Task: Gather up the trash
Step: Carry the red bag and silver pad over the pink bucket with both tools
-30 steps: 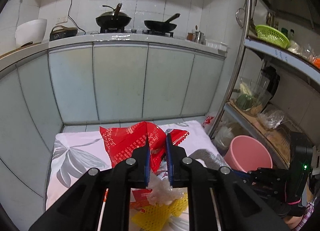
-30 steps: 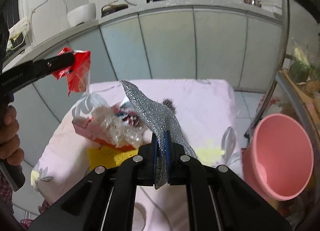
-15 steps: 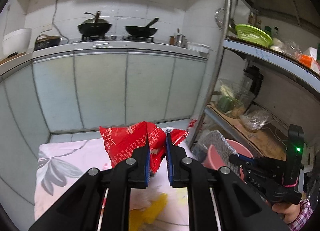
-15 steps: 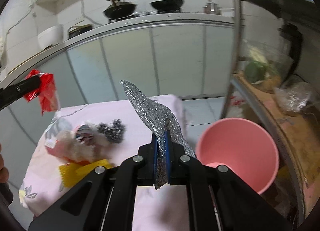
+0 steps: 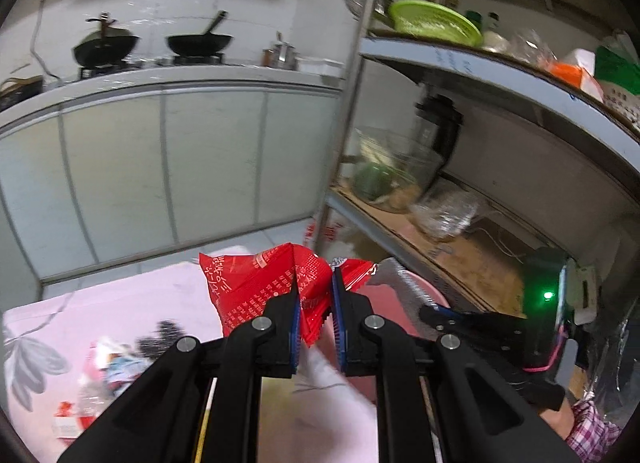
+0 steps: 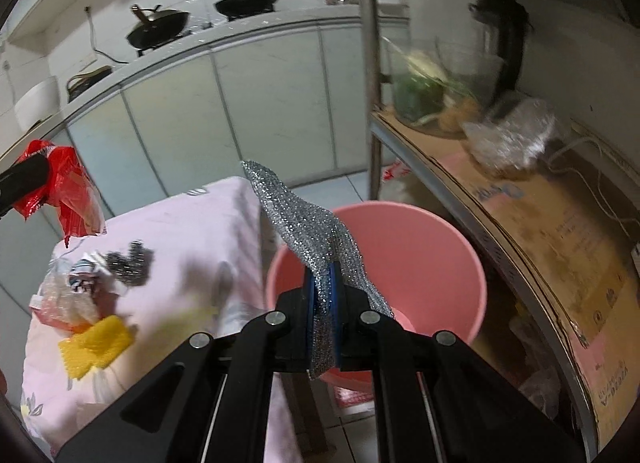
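Observation:
My left gripper (image 5: 314, 295) is shut on a crumpled red snack wrapper (image 5: 256, 283), held above the right end of the pink flowered cloth (image 5: 132, 295). The same red wrapper (image 6: 64, 191) shows at the left edge of the right wrist view. My right gripper (image 6: 324, 287) is shut on a glittery silver scouring cloth (image 6: 304, 223), hanging over the near rim of the pink bucket (image 6: 420, 247). In the left wrist view the silver cloth (image 5: 404, 287) and the pink bucket (image 5: 380, 299) lie just right of my left fingers. More trash (image 6: 80, 287) lies on the cloth (image 6: 192, 231).
A yellow foam net (image 6: 96, 343), clear plastic and a dark steel scourer (image 6: 132, 263) lie on the cloth. A metal rack (image 6: 480, 191) with cardboard, bags and a glass bowl stands right of the bucket. Cabinets with woks (image 5: 200, 43) run behind.
Both grippers swung to the right with their loads. The silver cloth now hangs over the pink bucket, and the red wrapper has come near the cloth's right end.

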Tool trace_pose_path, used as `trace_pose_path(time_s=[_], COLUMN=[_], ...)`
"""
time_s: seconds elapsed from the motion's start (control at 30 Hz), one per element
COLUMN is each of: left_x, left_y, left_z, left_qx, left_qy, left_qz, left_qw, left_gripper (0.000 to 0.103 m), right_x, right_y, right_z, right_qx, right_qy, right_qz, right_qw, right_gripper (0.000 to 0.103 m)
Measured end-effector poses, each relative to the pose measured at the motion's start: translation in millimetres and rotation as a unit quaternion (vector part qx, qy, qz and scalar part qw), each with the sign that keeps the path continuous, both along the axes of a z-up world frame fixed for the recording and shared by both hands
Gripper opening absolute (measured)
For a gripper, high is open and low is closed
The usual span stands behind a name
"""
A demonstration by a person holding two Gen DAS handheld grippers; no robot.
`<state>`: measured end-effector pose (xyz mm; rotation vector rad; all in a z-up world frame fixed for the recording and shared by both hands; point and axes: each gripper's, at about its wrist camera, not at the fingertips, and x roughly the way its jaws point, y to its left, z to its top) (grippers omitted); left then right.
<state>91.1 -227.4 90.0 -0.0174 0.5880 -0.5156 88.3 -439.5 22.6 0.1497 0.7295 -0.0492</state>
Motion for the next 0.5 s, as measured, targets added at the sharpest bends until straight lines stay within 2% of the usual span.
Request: trace_pose_path(time_s=[0.23,0.5], left_x=[23.3,48.1], left_y=[-48.7,-92.9], left_z=[-30.0,-75.3], left_qx=[-0.020,-0.028], left_qy=[0.041,0.098], left_qz=[-0.051,-0.084], left_qw=[0.9977,0.9912], left_gripper=[0.012,0.012], right_x=[5.9,17.1], right_y=[-25.1,-43.6], right_z=[-18.1,-34.6], right_qx=[0.007,0.014], right_qy=[0.021,0.041], right_qz=[-0.024,-0.045], right_qw=[0.999,0.998], right_gripper=[0.007,0.007])
